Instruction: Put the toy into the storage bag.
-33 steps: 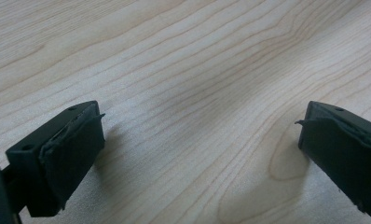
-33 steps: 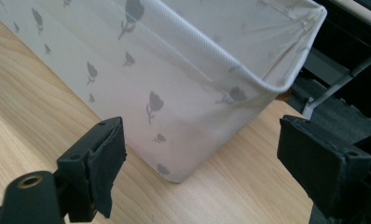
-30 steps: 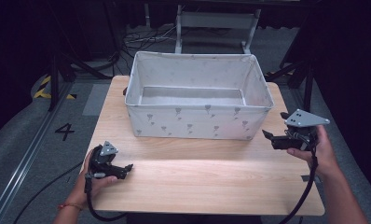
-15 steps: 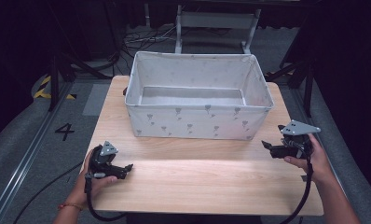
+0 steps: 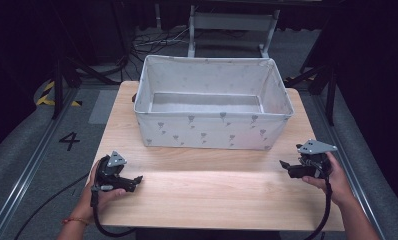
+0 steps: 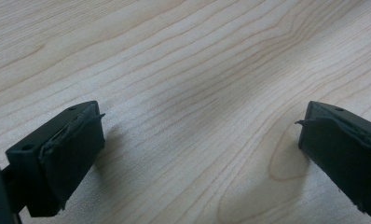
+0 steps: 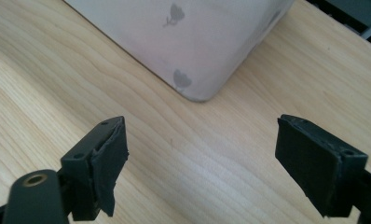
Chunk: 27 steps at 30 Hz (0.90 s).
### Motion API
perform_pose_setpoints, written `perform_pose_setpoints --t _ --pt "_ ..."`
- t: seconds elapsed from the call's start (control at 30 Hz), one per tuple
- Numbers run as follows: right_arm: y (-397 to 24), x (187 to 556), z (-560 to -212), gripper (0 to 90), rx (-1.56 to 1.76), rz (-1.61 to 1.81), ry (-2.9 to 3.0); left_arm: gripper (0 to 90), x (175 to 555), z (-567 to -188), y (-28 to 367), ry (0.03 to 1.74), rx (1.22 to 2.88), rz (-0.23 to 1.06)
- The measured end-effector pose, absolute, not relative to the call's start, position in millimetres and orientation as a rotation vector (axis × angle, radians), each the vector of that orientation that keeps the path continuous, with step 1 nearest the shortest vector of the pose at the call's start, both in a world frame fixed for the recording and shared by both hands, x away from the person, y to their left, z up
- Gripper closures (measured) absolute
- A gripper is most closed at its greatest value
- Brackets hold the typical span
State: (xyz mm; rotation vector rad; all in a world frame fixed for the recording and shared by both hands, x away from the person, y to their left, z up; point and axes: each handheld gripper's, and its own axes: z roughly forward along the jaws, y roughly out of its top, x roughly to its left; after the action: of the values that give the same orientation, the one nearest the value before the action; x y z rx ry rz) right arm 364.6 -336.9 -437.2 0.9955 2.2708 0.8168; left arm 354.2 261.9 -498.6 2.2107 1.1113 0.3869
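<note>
Fingers of both grippers are spread, grasping nothing: the left gripper (image 5: 132, 181) lies at the table's (image 5: 212, 192) near-left corner, the right gripper (image 5: 286, 167) near its right edge. The empty bin (image 5: 213, 132) sits toward the far edge. Approach its near-right corner (image 7: 200, 91) low and square. Bare wood; dark room, cables behind.

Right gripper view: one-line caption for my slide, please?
Open right gripper hovers over the light wooden table, facing a corner of the white fabric bin with grey flower print.
</note>
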Motion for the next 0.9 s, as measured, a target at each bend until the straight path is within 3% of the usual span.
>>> perform_pose_setpoints --t 0.9 --pt "-388.4 329.3 -496.3 18.4 1.287 0.909 2.208 0.2 354.8 -498.8 261.9 1.11 2.208 0.383"
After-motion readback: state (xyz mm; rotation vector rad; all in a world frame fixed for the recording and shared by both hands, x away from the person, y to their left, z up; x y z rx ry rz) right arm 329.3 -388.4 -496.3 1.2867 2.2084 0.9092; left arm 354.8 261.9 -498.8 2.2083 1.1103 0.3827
